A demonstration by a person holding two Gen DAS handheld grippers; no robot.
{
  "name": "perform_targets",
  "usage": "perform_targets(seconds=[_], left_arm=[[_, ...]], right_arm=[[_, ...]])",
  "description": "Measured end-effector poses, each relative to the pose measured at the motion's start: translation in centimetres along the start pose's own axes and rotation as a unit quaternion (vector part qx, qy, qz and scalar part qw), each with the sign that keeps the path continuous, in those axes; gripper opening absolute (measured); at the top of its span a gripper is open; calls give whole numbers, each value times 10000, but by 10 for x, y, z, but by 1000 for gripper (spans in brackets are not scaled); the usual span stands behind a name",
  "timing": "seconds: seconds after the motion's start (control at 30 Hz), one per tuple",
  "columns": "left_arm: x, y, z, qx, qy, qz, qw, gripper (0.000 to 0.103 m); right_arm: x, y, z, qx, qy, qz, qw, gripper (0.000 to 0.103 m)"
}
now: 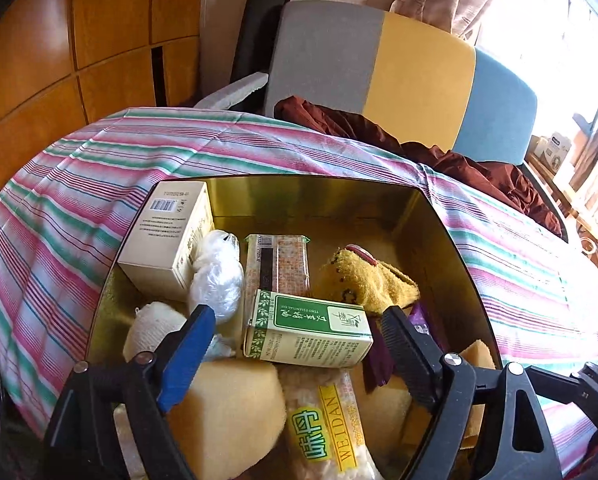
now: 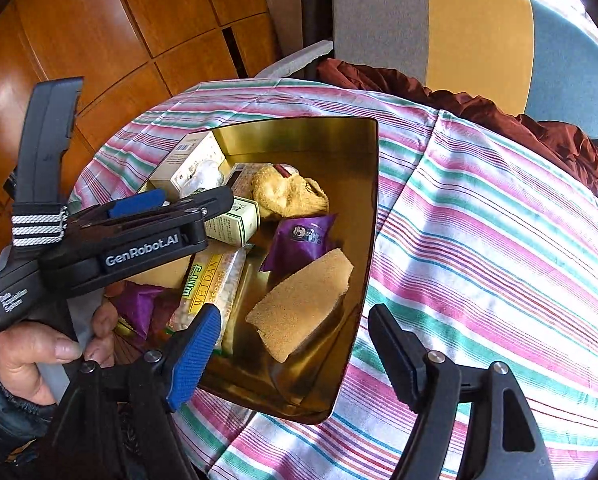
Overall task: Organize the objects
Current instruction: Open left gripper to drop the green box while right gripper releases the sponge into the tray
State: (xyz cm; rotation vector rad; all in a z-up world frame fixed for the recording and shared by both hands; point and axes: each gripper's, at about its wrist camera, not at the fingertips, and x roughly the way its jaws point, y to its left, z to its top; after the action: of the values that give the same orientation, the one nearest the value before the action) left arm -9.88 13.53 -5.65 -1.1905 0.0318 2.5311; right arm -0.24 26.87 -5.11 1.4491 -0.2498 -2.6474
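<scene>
A gold metal tin sits on a striped tablecloth, filled with several items. Inside are a green-and-white box, a beige carton, a clear plastic bag, a yellow sock, a WEIDAN snack pack, sponges and a purple packet. My left gripper is open and empty, hovering over the green box. My right gripper is open and empty above the tin's near right edge.
The striped tablecloth covers a round table. A dark red cloth lies at the table's far side on a grey, yellow and blue chair. Wooden cabinets stand at the left. A bright window is at the right.
</scene>
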Motion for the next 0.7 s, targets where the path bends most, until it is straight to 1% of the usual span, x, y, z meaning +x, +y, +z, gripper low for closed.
perform_targets(seconds=[0.3,0.37,0.5,0.63,0.7], left_arm=[[-27,9,-6,6,-315,187,9993,86],[-34,11,-8,0,-377,248,9990,89],[-47,15,-12,18,-478,340,9983,90],[-61,16,-18,87,-597,410,9973,97],[-67,16,-22,120,-652,458,9967,98]], right_arm=[[3,8,-4,-4,-25,-175,9998,77],[1,9,-5,50,-82,-245,9997,77],[-5,11,-7,114,-283,-496,9983,77],[-12,11,-8,236,-493,-788,9954,77],[-15,11,-9,322,-602,-972,9929,77]])
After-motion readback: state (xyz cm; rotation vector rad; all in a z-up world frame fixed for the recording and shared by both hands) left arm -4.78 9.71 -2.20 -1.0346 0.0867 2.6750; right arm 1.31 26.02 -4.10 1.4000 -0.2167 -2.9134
